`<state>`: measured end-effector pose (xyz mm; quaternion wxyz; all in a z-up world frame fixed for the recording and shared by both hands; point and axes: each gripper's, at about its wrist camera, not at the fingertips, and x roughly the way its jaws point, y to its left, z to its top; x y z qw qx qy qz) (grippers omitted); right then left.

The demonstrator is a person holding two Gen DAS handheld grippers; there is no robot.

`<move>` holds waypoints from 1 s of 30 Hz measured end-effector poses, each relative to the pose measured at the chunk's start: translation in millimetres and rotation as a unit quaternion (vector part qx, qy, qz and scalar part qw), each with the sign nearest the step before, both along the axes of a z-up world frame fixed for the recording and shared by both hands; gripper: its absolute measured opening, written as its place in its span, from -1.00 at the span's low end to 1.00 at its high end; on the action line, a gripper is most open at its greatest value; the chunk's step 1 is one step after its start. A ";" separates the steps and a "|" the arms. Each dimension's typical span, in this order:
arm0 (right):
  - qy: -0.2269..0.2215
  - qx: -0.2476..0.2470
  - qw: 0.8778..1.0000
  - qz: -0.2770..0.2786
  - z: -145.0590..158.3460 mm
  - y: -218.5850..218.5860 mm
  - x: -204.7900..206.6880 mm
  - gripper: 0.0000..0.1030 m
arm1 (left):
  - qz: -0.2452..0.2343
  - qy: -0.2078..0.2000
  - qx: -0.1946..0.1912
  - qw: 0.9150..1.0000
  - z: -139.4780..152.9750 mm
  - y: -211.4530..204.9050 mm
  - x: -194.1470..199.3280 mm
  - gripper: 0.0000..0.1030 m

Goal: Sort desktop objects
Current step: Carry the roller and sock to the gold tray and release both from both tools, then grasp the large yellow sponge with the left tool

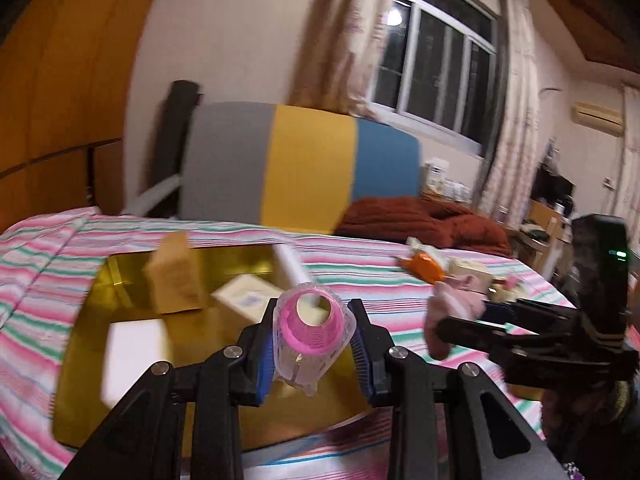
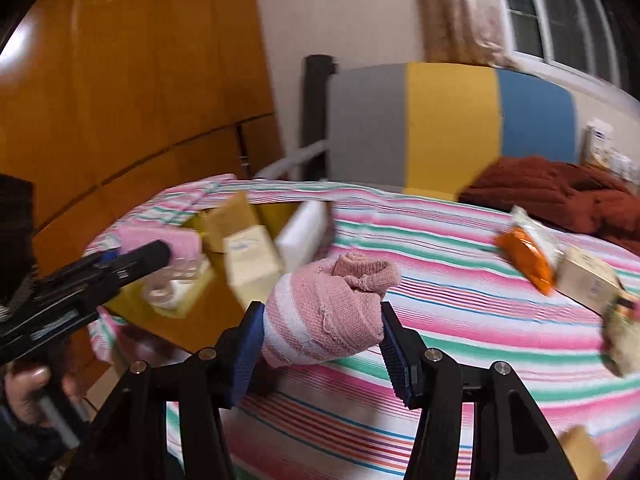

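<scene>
The left hand-held gripper [image 1: 314, 350] is held out level over the gold tray [image 1: 132, 304], its blue pads pinching a clear plastic bottle with a pink cap [image 1: 310, 336] across the body, the pink mouth pointing away along the fingers. The tray sits on a surface covered by a pink, green and white striped cloth [image 2: 460, 280]; whether that is a bed or a table I cannot tell. Inside the tray lie a brown box [image 1: 176, 276], a cream box [image 1: 250, 296] and a white block [image 1: 134, 354], all blurred.

To the right of the tray, the right hand-held gripper [image 2: 320, 330] hangs above the striped cloth, pressed onto a rolled pink-and-white sock [image 2: 328, 308], which bulges out between the two pads. From the right wrist view, the person's left hand [image 2: 28, 392] shows low at the edge, wrapped round its gripper's handle.

Further right of the tray, on the cloth, lie an orange packet [image 2: 528, 256] and a pale carton [image 2: 588, 280], just beside each other. Behind the tray stands a grey, yellow and blue panel [image 1: 304, 168], with a rust-coloured blanket [image 1: 424, 220] heaped beside it.
</scene>
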<state>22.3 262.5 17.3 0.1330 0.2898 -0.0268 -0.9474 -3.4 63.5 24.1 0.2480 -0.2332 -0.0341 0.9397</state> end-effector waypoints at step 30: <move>-0.031 -0.064 0.997 0.024 -30.3 -30.6 -20.9 0.45 | 0.082 -0.019 0.002 0.996 -11.2 -74.4 -28.7 0.06</move>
